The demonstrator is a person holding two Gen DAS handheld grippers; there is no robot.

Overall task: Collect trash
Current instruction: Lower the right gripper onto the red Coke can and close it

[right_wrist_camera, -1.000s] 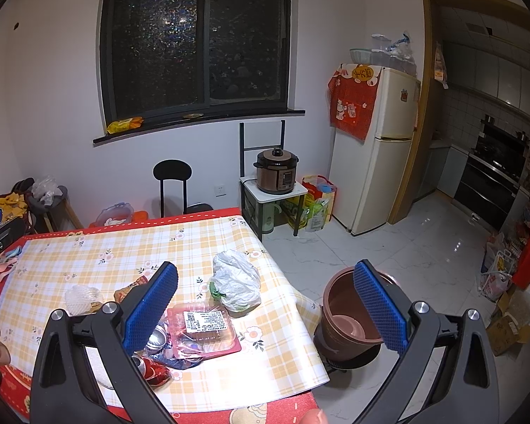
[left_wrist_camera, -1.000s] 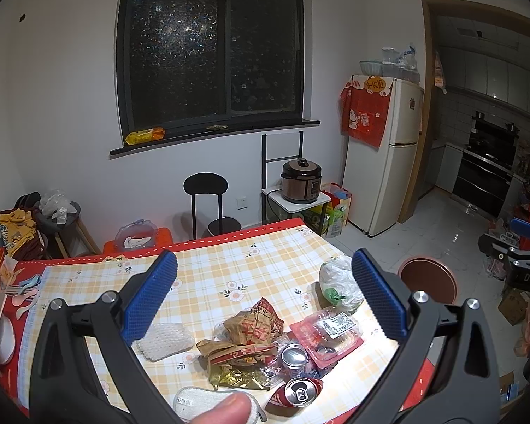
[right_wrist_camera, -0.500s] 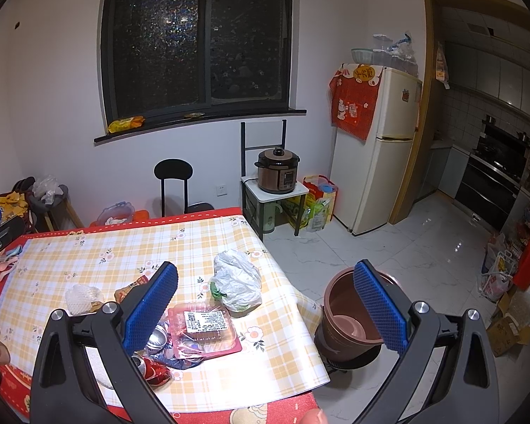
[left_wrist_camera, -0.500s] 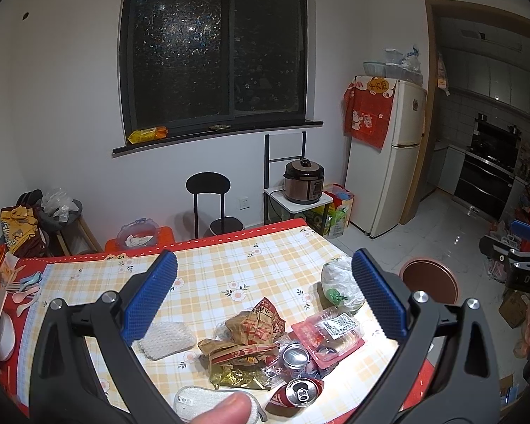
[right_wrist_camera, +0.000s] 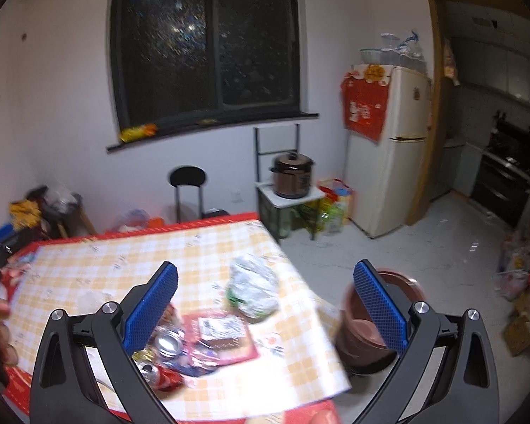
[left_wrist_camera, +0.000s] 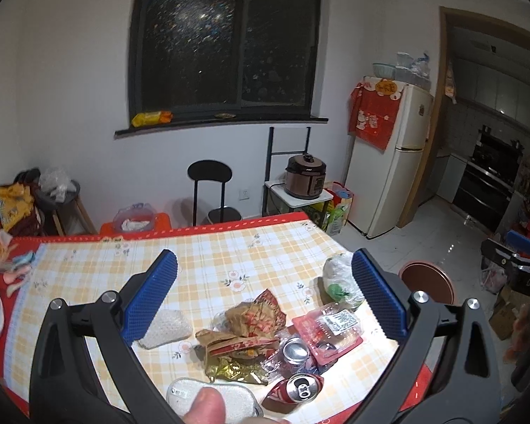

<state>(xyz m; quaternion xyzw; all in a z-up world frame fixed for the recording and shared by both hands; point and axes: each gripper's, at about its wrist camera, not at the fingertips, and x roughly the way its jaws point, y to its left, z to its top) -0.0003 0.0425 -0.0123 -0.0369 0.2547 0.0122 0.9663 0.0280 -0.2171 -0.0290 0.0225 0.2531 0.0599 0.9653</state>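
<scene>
Both tongs, left [left_wrist_camera: 263,296] & right [right_wrist_camera: 265,300], wide open, empty; crumpled wrappers [left_wrist_camera: 247,332], dented can [left_wrist_camera: 296,387].

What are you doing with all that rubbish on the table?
A person holds two grippers above the table, getting ready to collect trash. The left gripper and right gripper are both open and empty. A crushed red can, wrappers and a white plastic bag lie on the checked cloth. A brown bin waits on the floor.

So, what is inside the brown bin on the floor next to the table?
In the right wrist view the brown bin shows only bare brown inner wall, no trash visible. The blue finger and the blur hide part of it, so the bottom cannot be checked.
</scene>
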